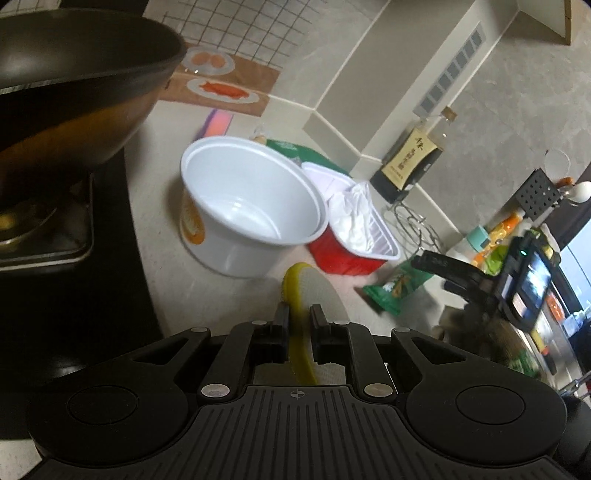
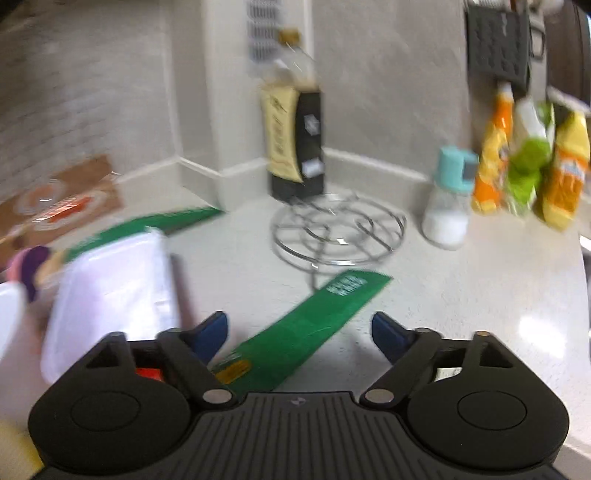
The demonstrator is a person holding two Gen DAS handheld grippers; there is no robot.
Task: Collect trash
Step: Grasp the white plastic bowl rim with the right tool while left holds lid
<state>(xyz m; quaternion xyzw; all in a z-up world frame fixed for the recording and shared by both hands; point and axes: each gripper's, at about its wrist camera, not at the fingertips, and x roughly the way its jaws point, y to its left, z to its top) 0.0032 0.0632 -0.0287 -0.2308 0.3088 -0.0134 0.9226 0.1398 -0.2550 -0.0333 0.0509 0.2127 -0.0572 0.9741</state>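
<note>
pale bench (image 1: 221, 295) remains littered: left tool (image 1: 297, 314) grips a yellow-rimmed lid (image 1: 317, 291) near the white bowl (image 1: 251, 206); right tool (image 2: 299, 332) gapes over a green wrapper (image 2: 306, 328), ungrasped.

A pale speckled countertop (image 2: 480, 288) is bounded by a low cream upstand; grey mottled walls (image 1: 517, 92) are met at a boxed corner column carrying a slatted vent (image 1: 452, 70); white grid tiling (image 1: 236, 33) is seen further along.
</note>
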